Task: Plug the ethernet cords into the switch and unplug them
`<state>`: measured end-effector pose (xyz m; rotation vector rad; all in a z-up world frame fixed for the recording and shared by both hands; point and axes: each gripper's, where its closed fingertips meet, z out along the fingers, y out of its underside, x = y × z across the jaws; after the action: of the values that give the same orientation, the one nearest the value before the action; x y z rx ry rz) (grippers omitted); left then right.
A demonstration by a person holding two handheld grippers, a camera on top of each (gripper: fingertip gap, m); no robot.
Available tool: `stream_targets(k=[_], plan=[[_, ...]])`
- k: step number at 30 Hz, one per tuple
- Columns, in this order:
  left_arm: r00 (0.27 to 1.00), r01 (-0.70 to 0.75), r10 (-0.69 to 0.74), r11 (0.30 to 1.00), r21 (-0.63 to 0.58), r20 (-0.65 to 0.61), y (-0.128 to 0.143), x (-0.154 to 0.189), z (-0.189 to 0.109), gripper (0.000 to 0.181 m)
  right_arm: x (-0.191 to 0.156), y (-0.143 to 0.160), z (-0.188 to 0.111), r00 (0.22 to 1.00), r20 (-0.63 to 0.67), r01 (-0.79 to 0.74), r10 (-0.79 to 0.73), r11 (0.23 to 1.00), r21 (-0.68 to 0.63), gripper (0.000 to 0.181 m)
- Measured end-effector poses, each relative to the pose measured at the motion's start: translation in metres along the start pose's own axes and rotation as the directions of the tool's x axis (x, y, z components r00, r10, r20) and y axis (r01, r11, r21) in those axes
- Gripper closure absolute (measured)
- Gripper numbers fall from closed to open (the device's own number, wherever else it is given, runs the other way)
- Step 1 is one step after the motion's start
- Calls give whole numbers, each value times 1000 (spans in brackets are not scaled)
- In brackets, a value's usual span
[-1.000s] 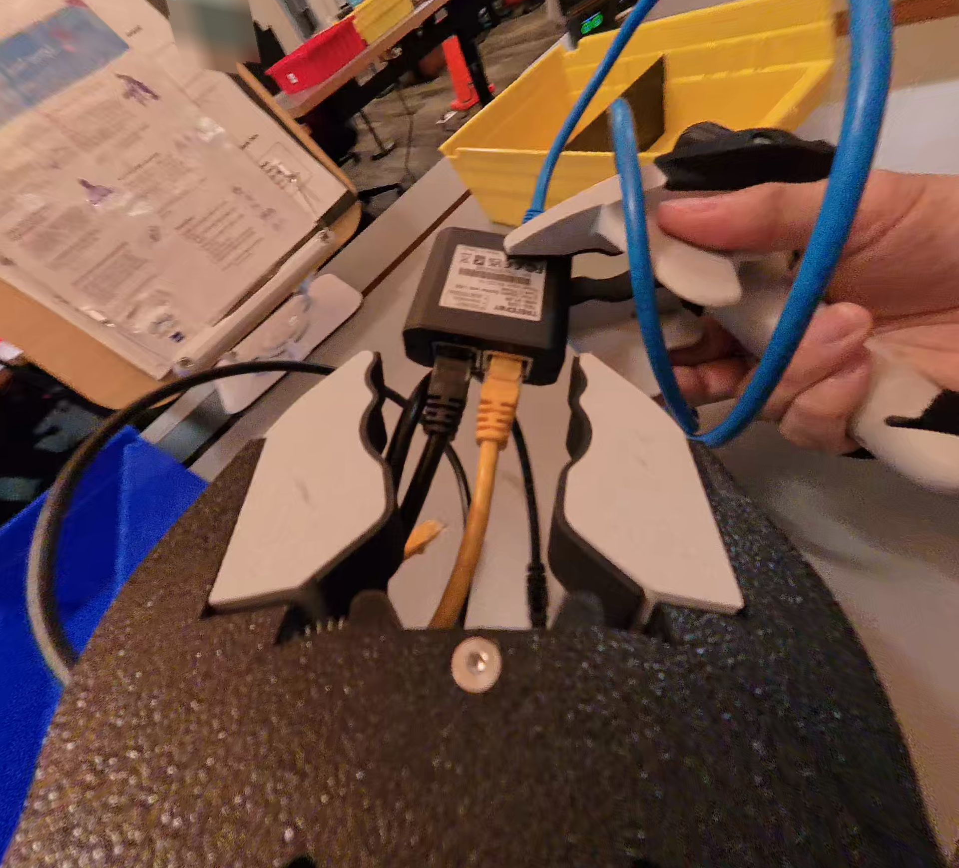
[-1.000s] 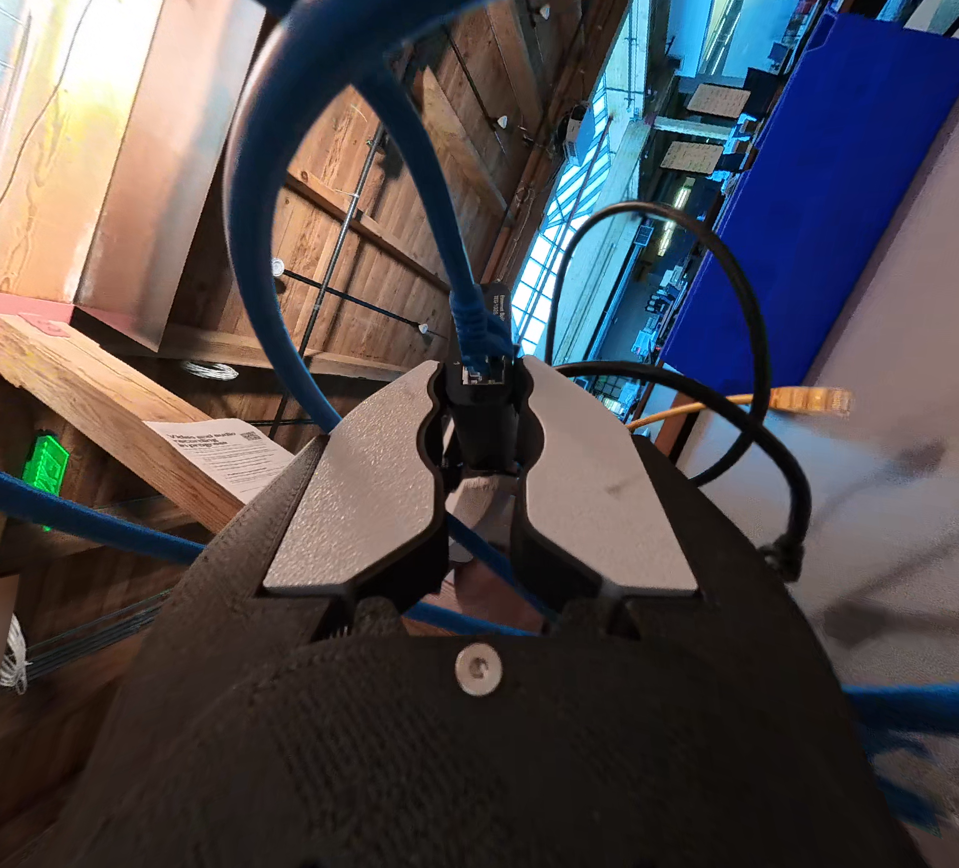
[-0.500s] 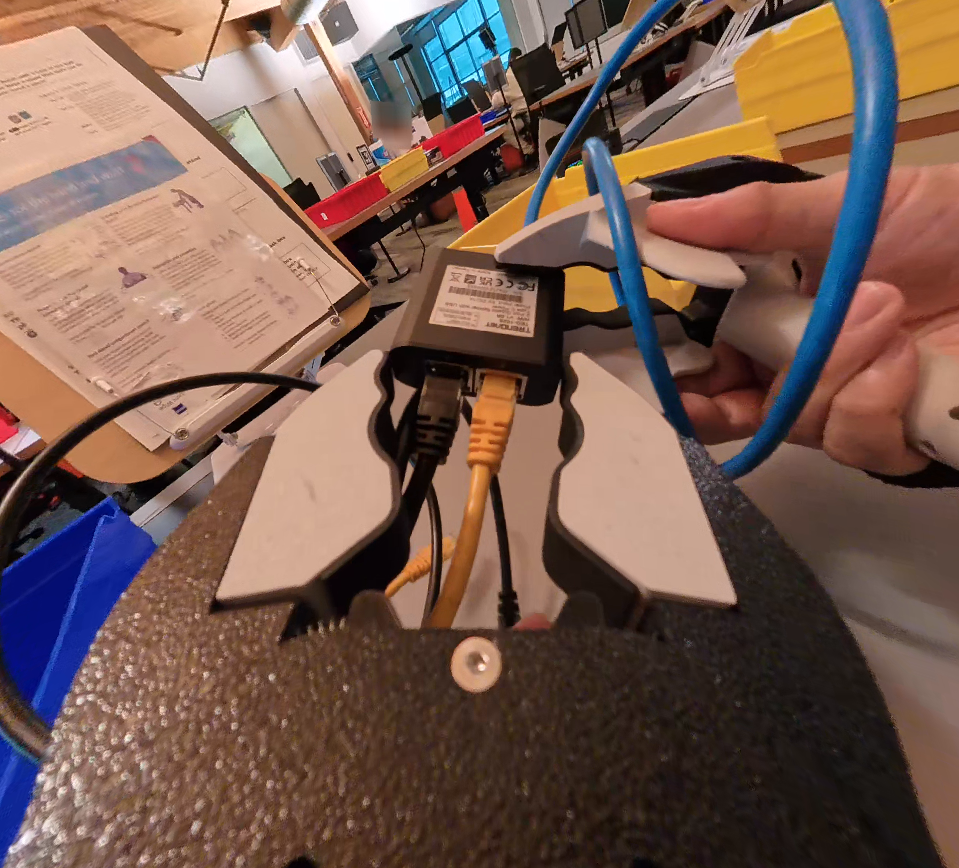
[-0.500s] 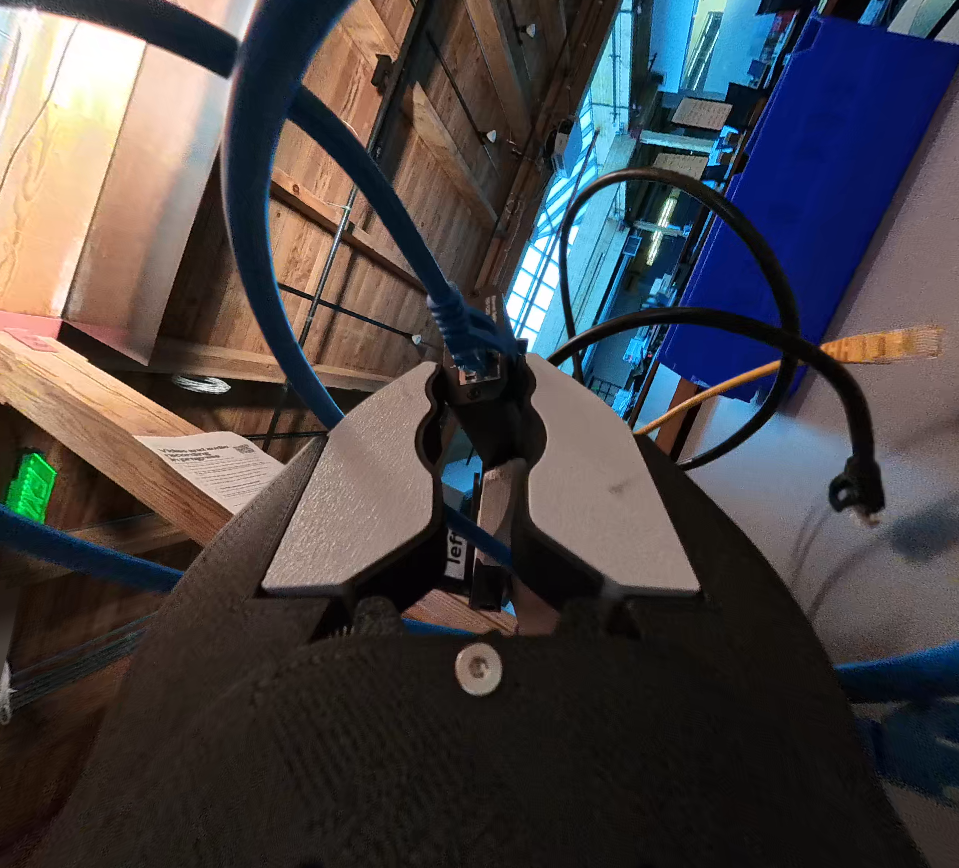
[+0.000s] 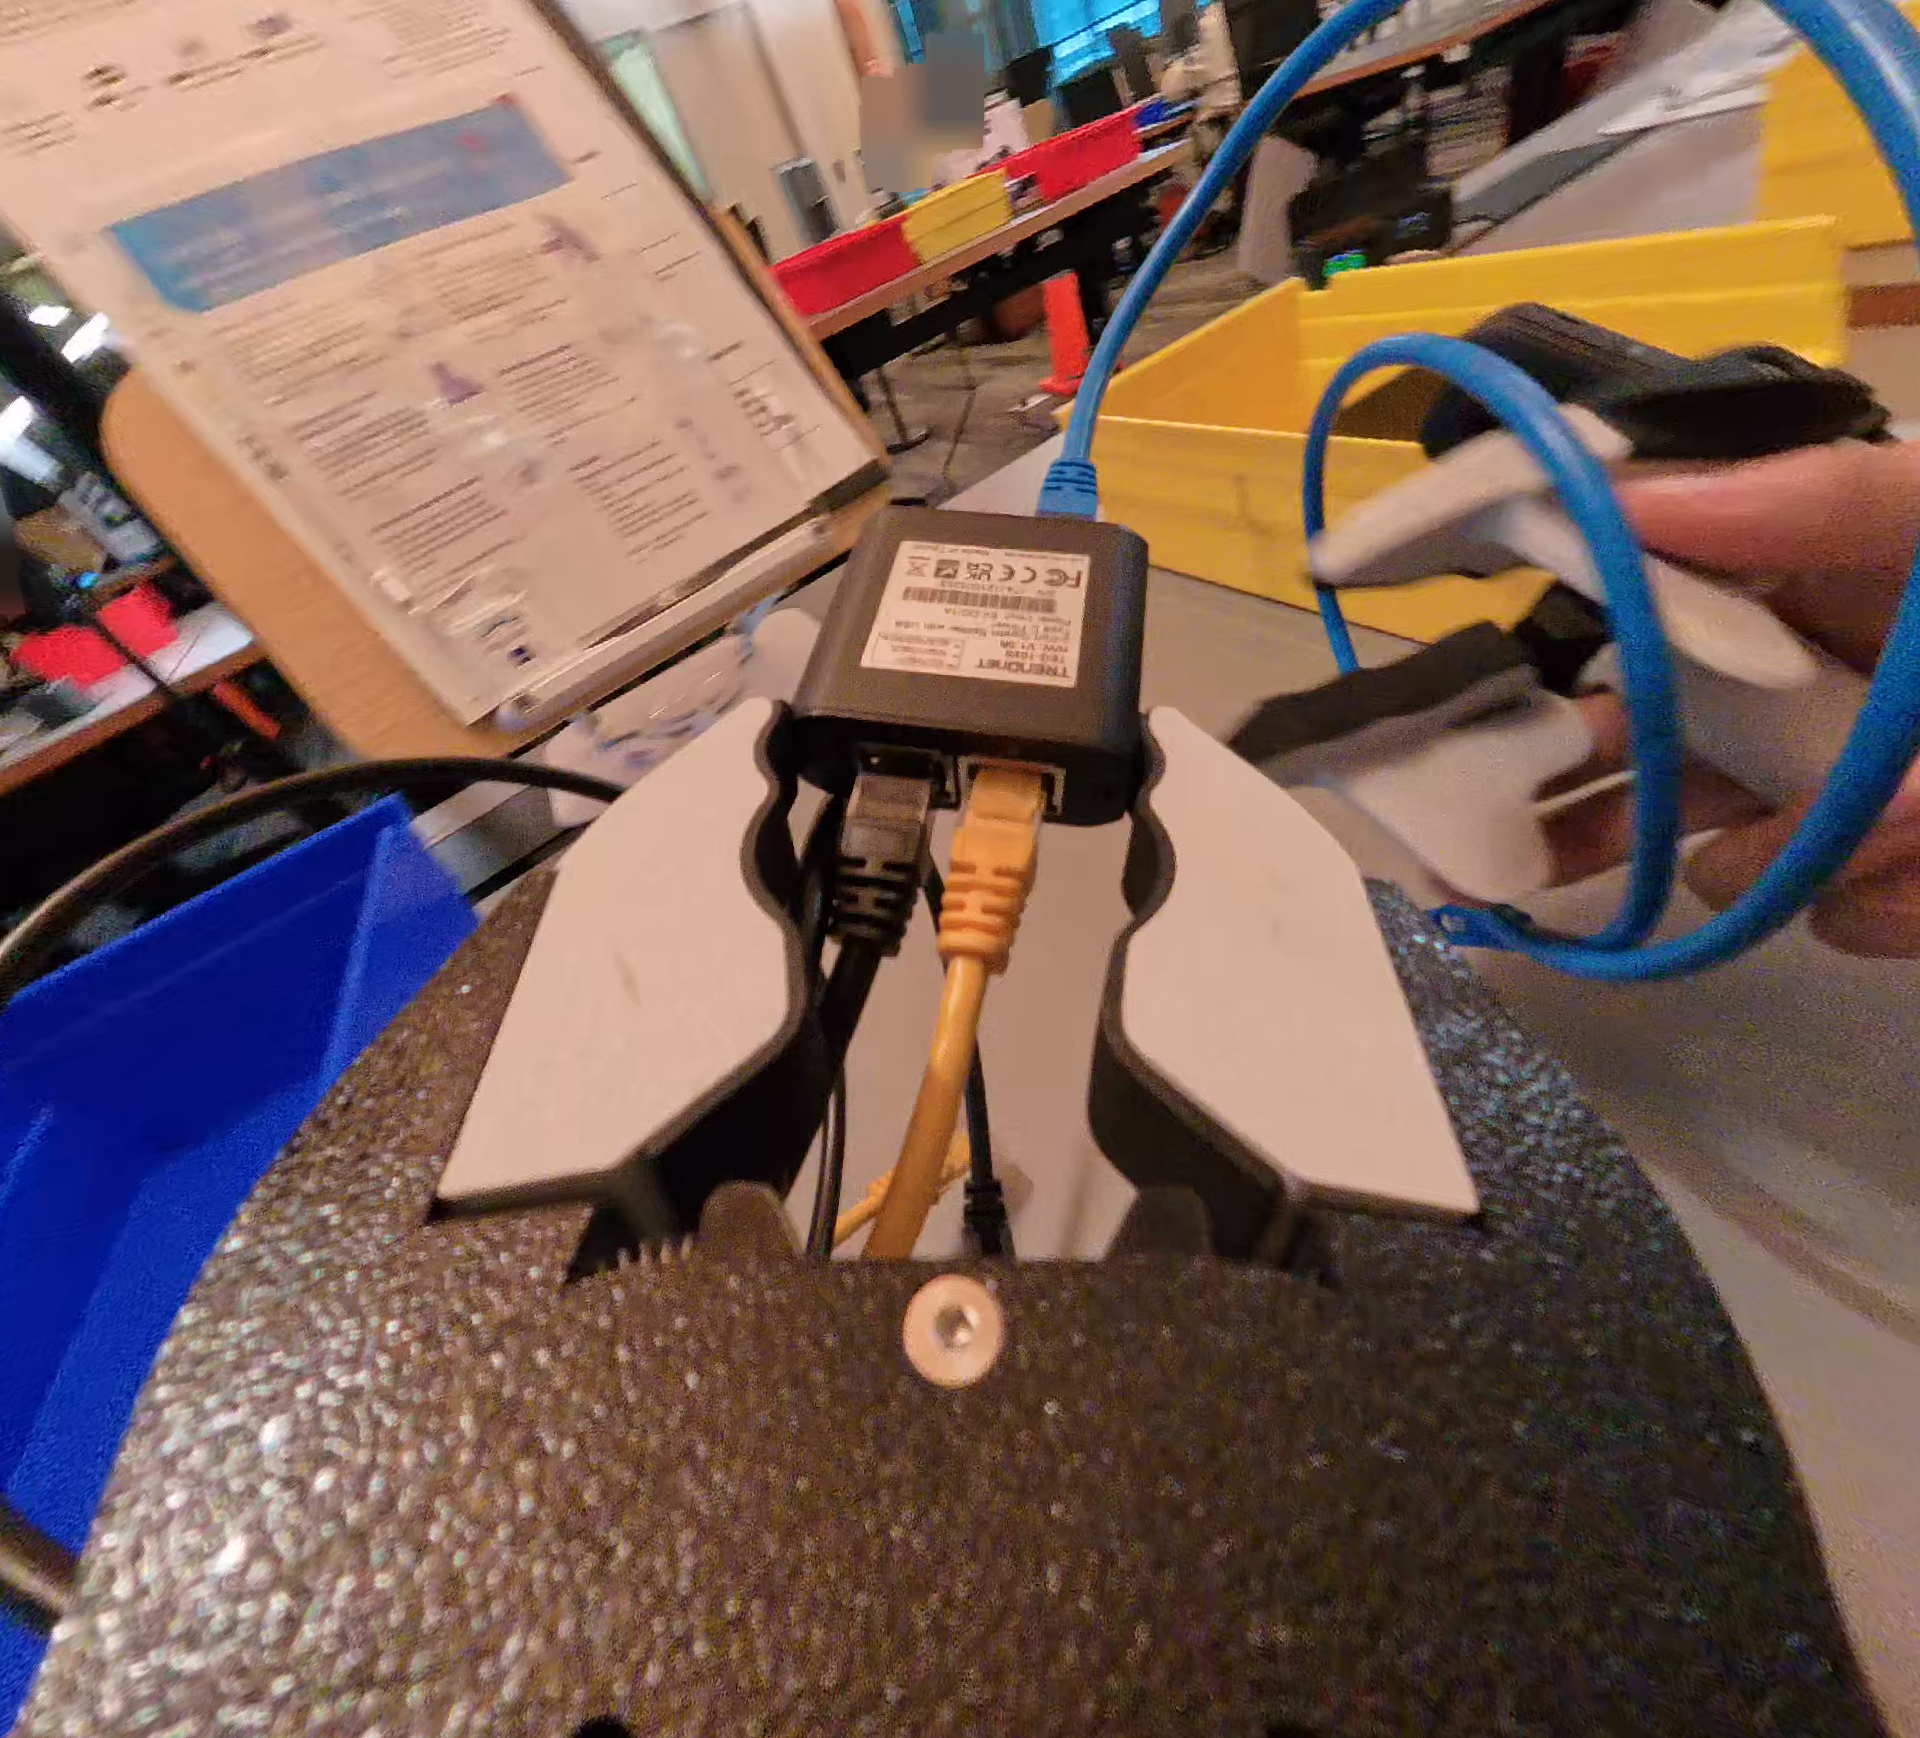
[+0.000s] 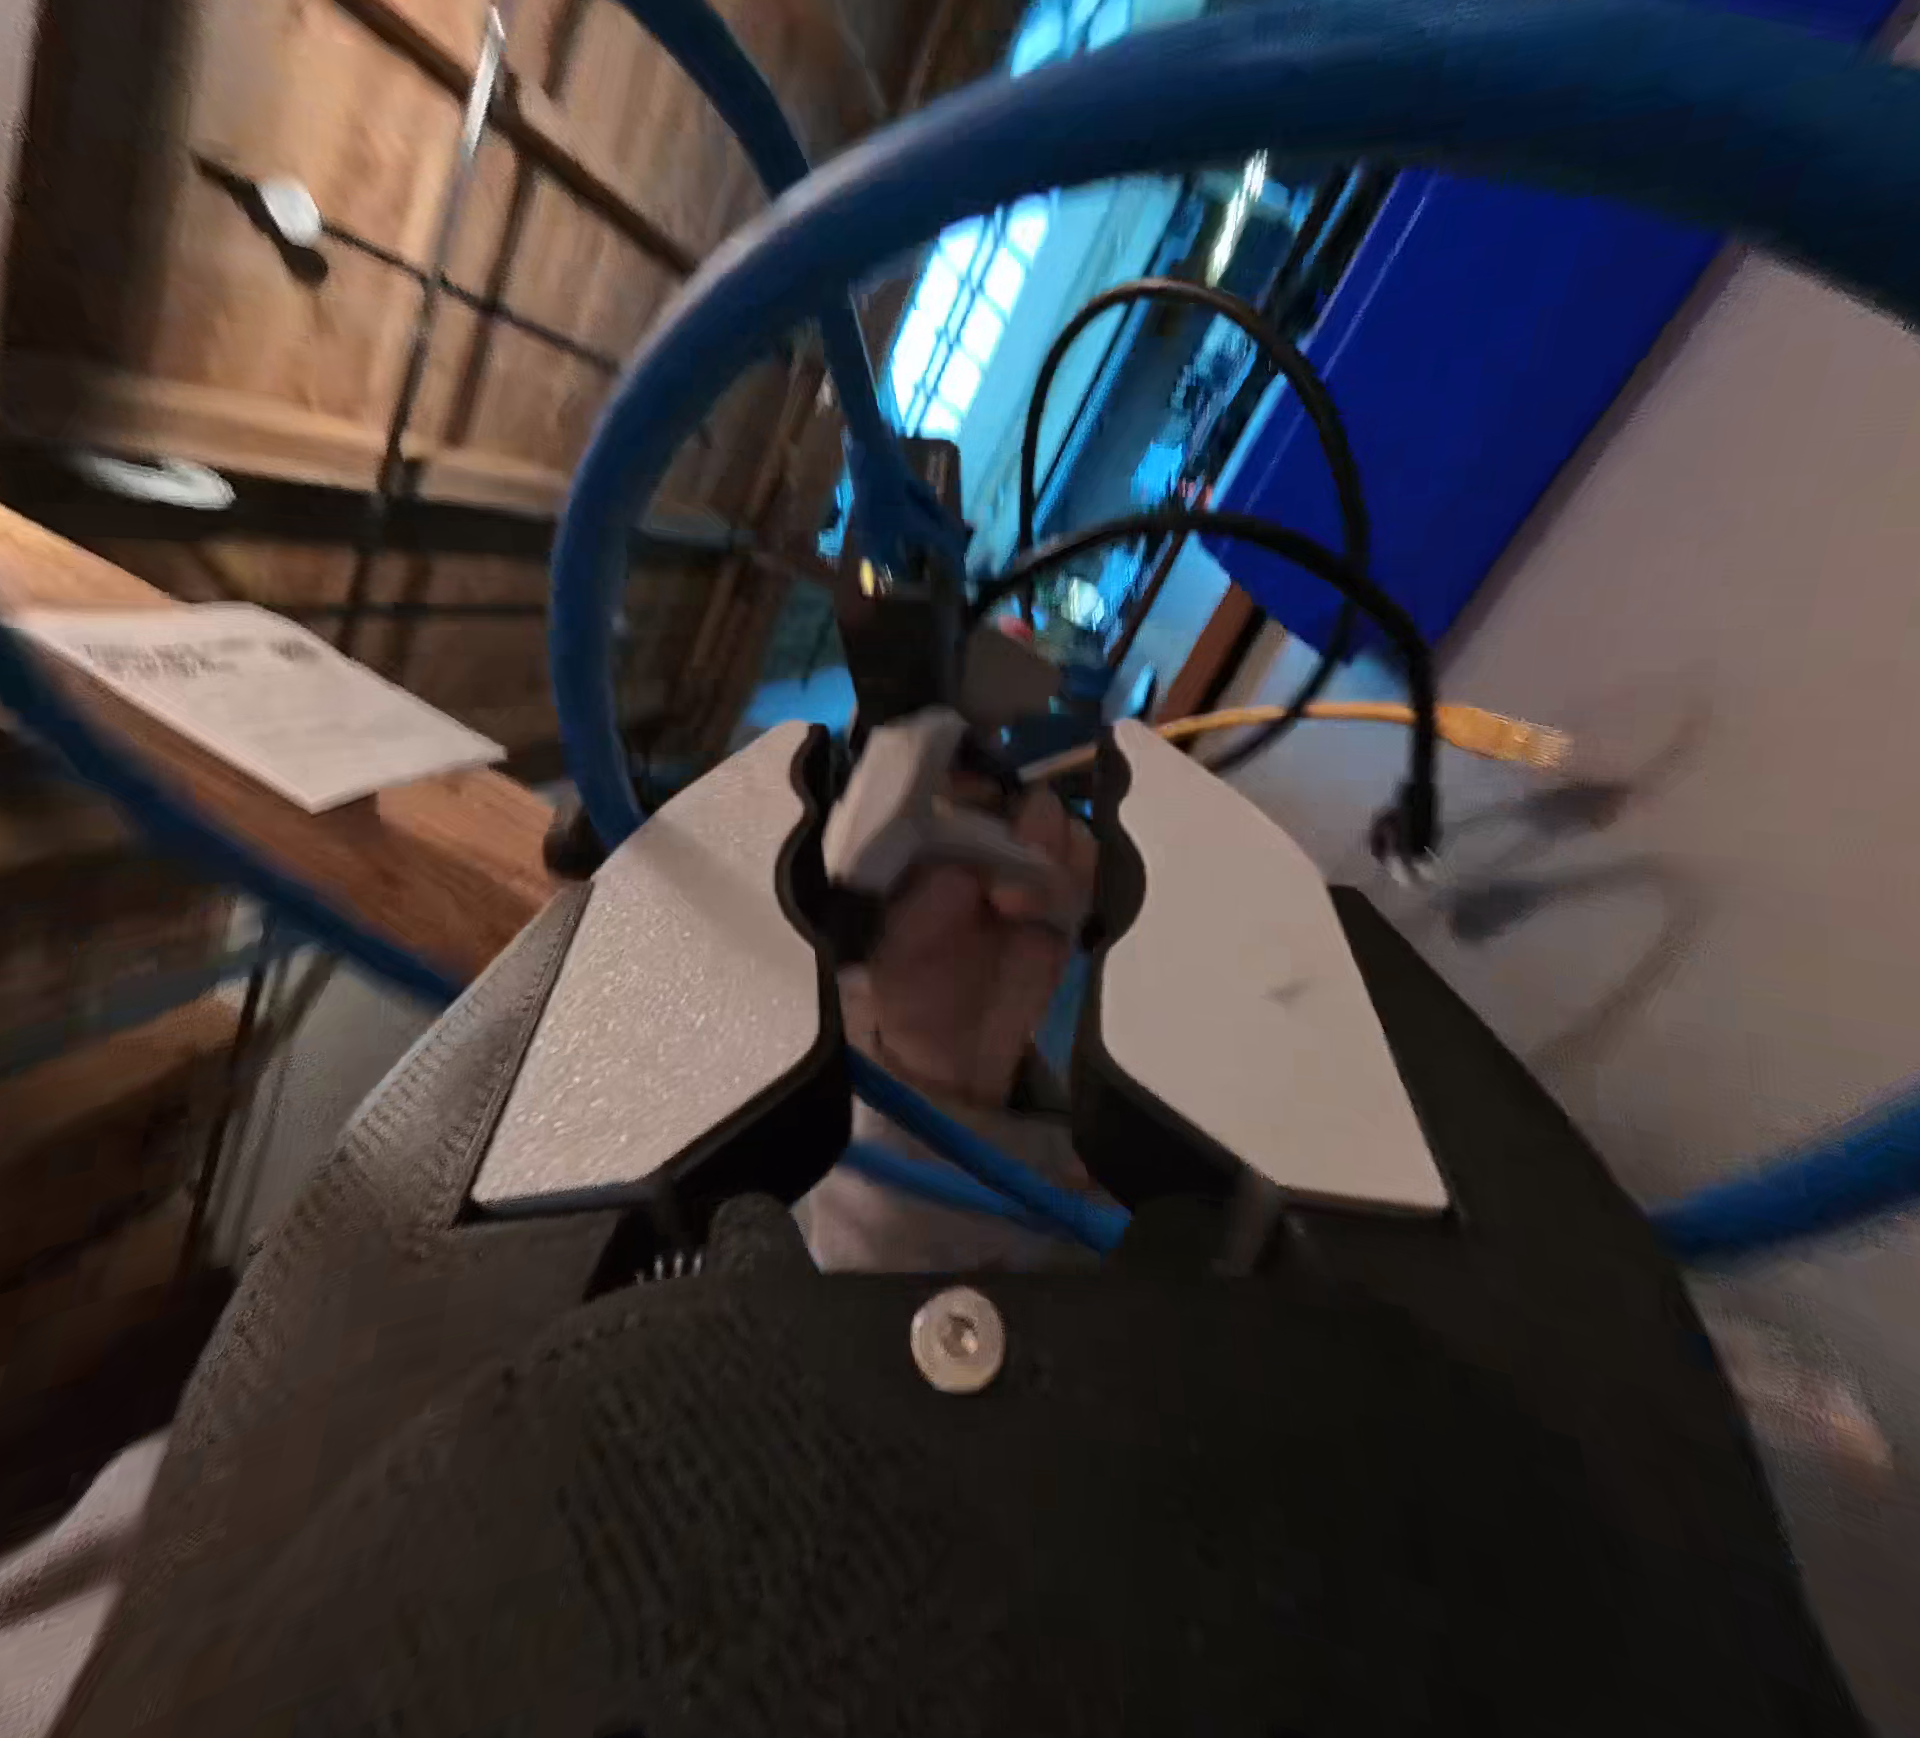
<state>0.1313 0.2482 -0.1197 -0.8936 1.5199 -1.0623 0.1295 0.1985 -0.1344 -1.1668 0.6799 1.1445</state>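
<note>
My left gripper (image 5: 961, 738) is shut on the small black switch (image 5: 977, 639) and holds it by its sides. A black cord's plug (image 5: 883, 841) and a yellow cord's plug (image 5: 992, 841) sit in the two near ports. A blue cord's plug (image 5: 1070, 483) sits in the far side, and the cord loops around my right gripper (image 5: 1351, 639). In the right wrist view my right gripper (image 6: 961, 743) is open and empty, a short way back from the switch (image 6: 899, 639). The loose ends of the yellow cord (image 6: 1496, 738) and the black cord (image 6: 1403, 831) hang over the table.
A yellow bin (image 5: 1455, 358) stands behind the switch. A blue bin (image 5: 208, 1013) is on the left and also shows in the right wrist view (image 6: 1558, 286). A clipboard with a printed sheet (image 5: 364, 286) leans at the left. The grey table (image 5: 1662, 1117) lies below.
My right gripper was shut on the switch's end by the blue plug; it has opened and drawn back. The blue cord stays plugged in. My left gripper keeps hold of the switch.
</note>
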Motion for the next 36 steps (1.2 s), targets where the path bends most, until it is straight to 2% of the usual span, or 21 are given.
stream_targets(k=[3,4,6,7,8,9,11,13,15,18,20,23,25,26,28,30,33,35,36], plan=[[994,-58,64,995,-82,84,-2,-31,-10,121,12,2,-20,995,-48,70,-82,976,-205,133],[990,-94,106,988,-122,98,0,-37,-13,121,20,-2,-31,985,-106,108,-138,963,-247,133],[971,-169,197,966,-197,135,2,-47,-18,121,35,-30,-58,913,-279,228,-297,940,-253,130],[961,-197,236,951,-239,145,5,-50,-20,121,39,-50,-74,846,-382,301,-371,925,-231,125],[951,-223,271,935,-276,151,8,-53,-22,121,35,-73,-89,783,-470,369,-408,912,-177,116],[941,-248,303,920,-303,148,11,-53,-22,121,16,-89,-96,768,-477,429,-426,897,-110,114],[929,-302,354,892,-335,106,18,-45,-18,121,-42,-92,-90,827,-315,485,-465,874,-19,130],[924,-335,378,875,-350,61,24,-32,-11,121,-97,-72,-73,860,-111,501,-497,865,11,139],[924,-349,381,870,-349,24,28,-19,-3,121,-122,-46,-52,849,-23,527,-527,850,12,138],[937,-321,349,879,-352,17,30,-8,4,121,-97,-16,-17,887,-55,459,-459,888,-7,124],[955,-280,295,902,-329,-2,30,1,8,121,-75,-10,0,962,-44,272,-271,962,37,135],[973,-228,227,923,-311,-39,32,16,9,121,-61,-13,4,993,60,91,-99,987,131,152],[977,-211,204,933,-291,-54,32,23,10,121,-53,-13,3,990,34,130,-136,982,139,163],[982,-189,182,940,-285,-51,31,24,10,121,-39,-13,2,982,-56,185,-180,976,111,168],[991,-130,126,959,-254,-34,25,23,11,121,-11,-18,-5,950,-219,244,-221,966,83,148],[998,-57,51,972,-226,-35,21,21,11,121,3,-23,-12,941,-268,238,-206,967,92,147],[994,67,-80,983,-173,-71,13,22,11,121,12,-28,-15,951,-255,213,-177,969,123,143],[976,160,-179,976,-145,-126,9,26,11,121,20,-29,-15,955,-261,183,-142,973,142,122],[965,194,-214,972,-134,-154,7,28,10,121,21,-29,-15,962,-243,161,-121,975,153,119]])
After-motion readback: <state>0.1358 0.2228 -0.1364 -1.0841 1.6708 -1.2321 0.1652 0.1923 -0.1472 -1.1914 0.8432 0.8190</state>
